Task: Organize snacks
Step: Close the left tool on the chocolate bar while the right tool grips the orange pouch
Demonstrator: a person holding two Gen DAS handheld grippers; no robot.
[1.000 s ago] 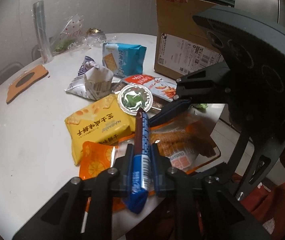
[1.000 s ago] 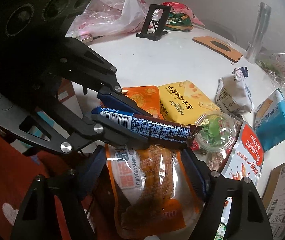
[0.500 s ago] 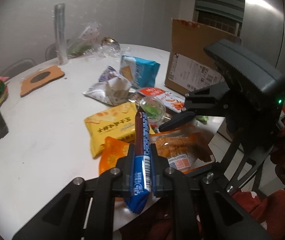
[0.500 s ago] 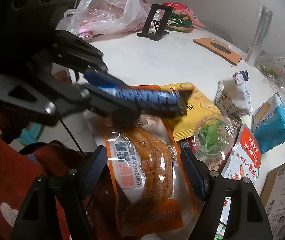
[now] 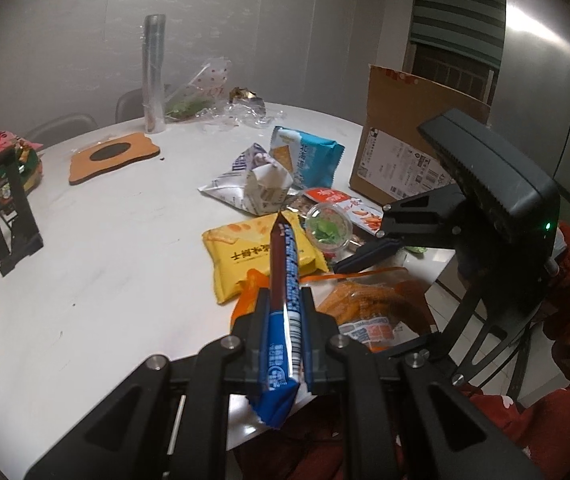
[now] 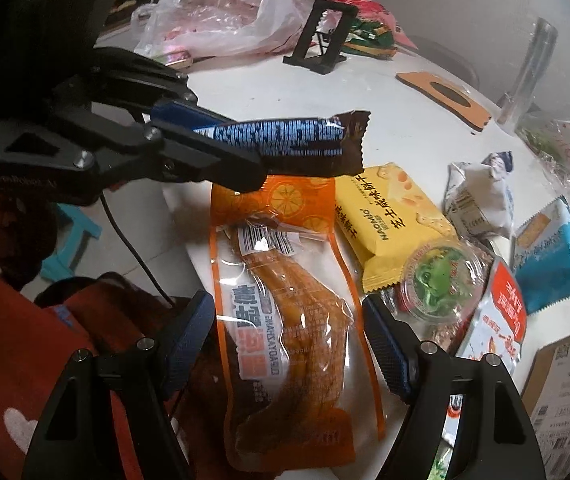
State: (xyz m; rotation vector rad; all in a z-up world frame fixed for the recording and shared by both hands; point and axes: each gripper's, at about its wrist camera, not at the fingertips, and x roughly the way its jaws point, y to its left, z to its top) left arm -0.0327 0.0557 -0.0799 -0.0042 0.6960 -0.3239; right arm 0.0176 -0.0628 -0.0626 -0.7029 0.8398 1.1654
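Blue-wrapped bar [image 5: 283,280] clamped in the left gripper [image 5: 283,304], now lifted clear of the snack pile and carried toward open table [image 5: 105,248] — pick done, placement pending. Right gripper [image 6: 289,332] stays wide, unmoved, straddling the clear orange pouch [image 6: 289,308] without pressing it.

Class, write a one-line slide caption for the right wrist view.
Open right gripper straddles a clear snack pouch; left gripper holds a snack bar.
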